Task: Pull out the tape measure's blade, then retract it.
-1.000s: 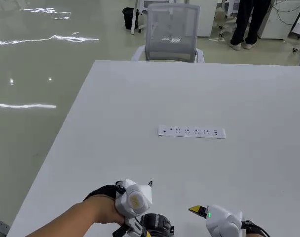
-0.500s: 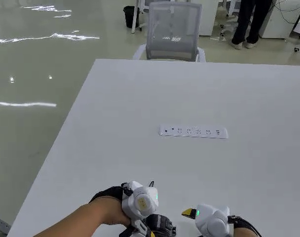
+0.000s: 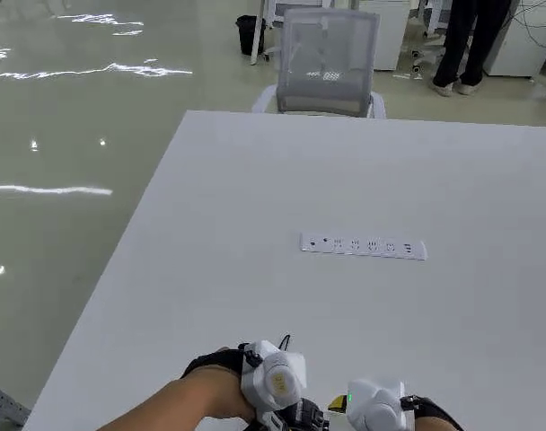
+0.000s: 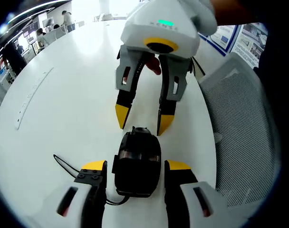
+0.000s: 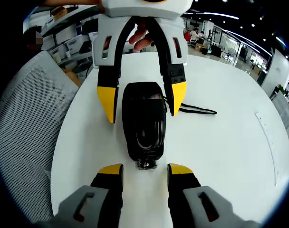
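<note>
Left tongs (image 4: pixel 136 166) astride black tape measure (image 5: pixel 144 118)

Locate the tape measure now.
Tape measure lies on the white table at the head view's bottom edge, between the open jaws of the left gripper, its blade end facing the right gripper.

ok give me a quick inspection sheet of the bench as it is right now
surface: white table, plain top
job's things: black tape measure lying flat at the near edge, blade in
clutter: white power strip mid-table
grippers: left tool open, jaws either side of the tape measure's case; right tool open, facing it, tips at the blade end
cables: thin black cord trailing from the tape measure; none seen on the power strip
surroundings: grey mesh chair at the far end, glossy floor, a person standing beyond
</note>
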